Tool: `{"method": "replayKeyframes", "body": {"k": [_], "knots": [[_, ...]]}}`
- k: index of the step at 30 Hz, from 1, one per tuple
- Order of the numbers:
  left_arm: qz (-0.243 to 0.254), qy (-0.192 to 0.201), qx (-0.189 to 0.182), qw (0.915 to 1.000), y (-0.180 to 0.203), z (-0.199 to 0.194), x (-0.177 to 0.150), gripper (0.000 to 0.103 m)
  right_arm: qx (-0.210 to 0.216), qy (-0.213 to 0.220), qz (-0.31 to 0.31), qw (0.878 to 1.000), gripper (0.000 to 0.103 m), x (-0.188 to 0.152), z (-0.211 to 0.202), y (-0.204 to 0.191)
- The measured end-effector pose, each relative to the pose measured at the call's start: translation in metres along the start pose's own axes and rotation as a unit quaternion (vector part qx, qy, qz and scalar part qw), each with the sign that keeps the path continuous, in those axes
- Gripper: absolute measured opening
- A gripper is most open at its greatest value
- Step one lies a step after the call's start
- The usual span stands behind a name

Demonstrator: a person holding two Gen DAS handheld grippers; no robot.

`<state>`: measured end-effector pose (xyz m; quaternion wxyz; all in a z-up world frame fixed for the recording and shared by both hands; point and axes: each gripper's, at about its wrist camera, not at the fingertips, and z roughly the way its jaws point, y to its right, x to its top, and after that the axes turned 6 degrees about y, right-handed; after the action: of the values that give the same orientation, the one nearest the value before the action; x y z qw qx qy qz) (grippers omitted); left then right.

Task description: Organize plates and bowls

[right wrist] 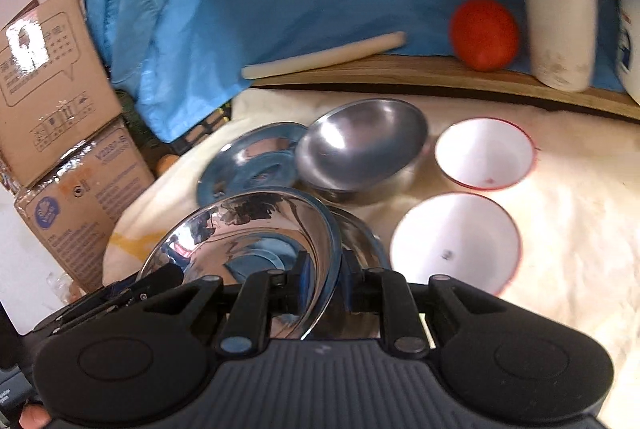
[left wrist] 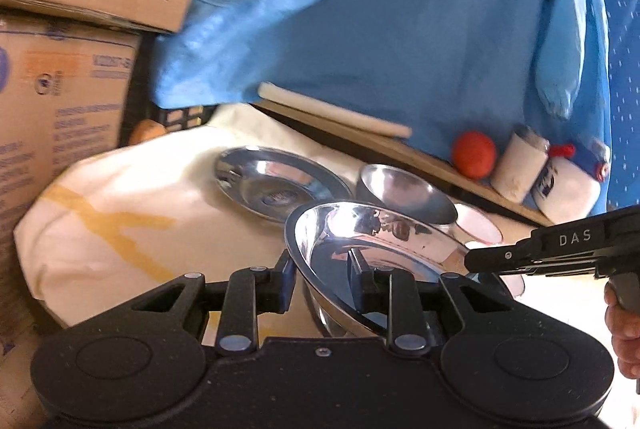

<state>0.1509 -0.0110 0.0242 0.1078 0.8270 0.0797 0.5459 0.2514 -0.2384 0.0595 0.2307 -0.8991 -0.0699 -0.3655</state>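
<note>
I hold one shiny steel plate (left wrist: pixel 380 253) off the cloth (left wrist: pixel 132 197) with both tools, and it could slip: each grips only the thin polished rim, so any twist between my hands may pry it loose onto the steel bowl (right wrist: pixel 360 145) or the second plate (right wrist: pixel 252 165) just behind. My left gripper (left wrist: pixel 322 277) is clamped on the near edge, pointing forward and slightly down. My right gripper (right wrist: pixel 322 281) pinches the opposite edge, reaching in from the side; its jaws look closed on the rim, though blur hides the contact. Two white bowls (right wrist: pixel 456 241) sit to the right.
</note>
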Motion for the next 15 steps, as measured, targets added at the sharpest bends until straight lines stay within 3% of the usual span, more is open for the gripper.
{"method": "replayKeyframes", "body": {"k": [15], "knots": [[0.04, -0.018, 0.027, 0.9986, 0.017, 0.016, -0.014, 0.031, -0.003, 0.001, -0.012, 1.0, 0.021, -0.013, 0.007, 0.015]]}}
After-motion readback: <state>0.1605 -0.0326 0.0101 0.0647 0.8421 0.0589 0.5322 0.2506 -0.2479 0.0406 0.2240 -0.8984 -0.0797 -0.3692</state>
